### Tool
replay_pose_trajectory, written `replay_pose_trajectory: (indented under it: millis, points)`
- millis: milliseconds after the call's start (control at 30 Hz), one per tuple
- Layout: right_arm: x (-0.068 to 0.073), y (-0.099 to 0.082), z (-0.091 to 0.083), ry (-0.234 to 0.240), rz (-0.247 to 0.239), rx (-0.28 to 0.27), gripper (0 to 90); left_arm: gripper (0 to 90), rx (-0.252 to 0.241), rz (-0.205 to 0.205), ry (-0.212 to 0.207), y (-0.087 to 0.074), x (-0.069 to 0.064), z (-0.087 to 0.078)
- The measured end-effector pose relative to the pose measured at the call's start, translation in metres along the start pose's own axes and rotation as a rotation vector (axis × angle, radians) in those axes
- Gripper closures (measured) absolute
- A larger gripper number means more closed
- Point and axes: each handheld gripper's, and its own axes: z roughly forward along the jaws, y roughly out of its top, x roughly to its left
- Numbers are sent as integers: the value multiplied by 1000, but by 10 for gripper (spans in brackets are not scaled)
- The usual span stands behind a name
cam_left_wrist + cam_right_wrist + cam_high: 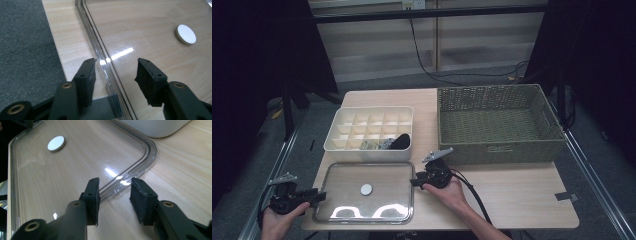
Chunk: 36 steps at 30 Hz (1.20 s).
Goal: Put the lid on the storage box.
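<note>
A clear plastic lid (pixel 377 177) lies flat at the front of the wooden table, a white round disc (pixel 366 189) at its middle. My left gripper (pixel 323 195) is at the lid's left edge. In the left gripper view its jaws (pixel 116 70) stand apart with the lid's rim (pixel 100 53) running between them, untouched by the pads. My right gripper (pixel 413 181) is at the lid's right edge. In the right gripper view its jaws (pixel 115 192) straddle the rounded rim (pixel 140 162) with a gap on both sides. The disc (pixel 56 143) lies farther off.
Behind the lid stands a white compartment box (pixel 339 145) with a dark item (pixel 401 141) and small pieces in its front cells. A large empty wicker basket (pixel 502 150) fills the right rear. Bare tabletop (pixel 522 195) lies at the front right. The table's left edge drops to grey floor (pixel 25 50).
</note>
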Motion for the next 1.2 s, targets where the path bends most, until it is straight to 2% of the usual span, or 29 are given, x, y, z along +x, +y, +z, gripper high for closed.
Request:
replay_pose_trajectory:
  millis: [67, 233, 433, 600, 800, 1000, 1067, 1200]
  points:
    - [0, 1, 1, -3, 8, -4, 621, 530, 1, 7, -6, 1, -1, 2]
    - [2, 1, 3, -14, 43, -12, 662, 588, -7, 4, 17, 2, -1, 3]
    - [-2, -3, 3, -13, 153, -48, 733, 588, -1, 9, 22, 3, -2, 4]
    - [-6, -11, 3, -7, 292, -102, 804, 587, 0, 14, 21, 5, -1, 5]
    - [-5, -14, 4, -8, 454, -143, 787, 587, 2, 15, 17, 5, 0, 5]
    - [-6, -17, 4, 9, 570, -165, 784, 587, 3, 23, 19, 6, 0, 5]
    - [-6, -19, 4, 22, 621, -174, 784, 587, 3, 24, 19, 6, 0, 5]
    - [-8, -23, 4, 46, 690, -195, 780, 587, 2, 23, 17, 6, 0, 5]
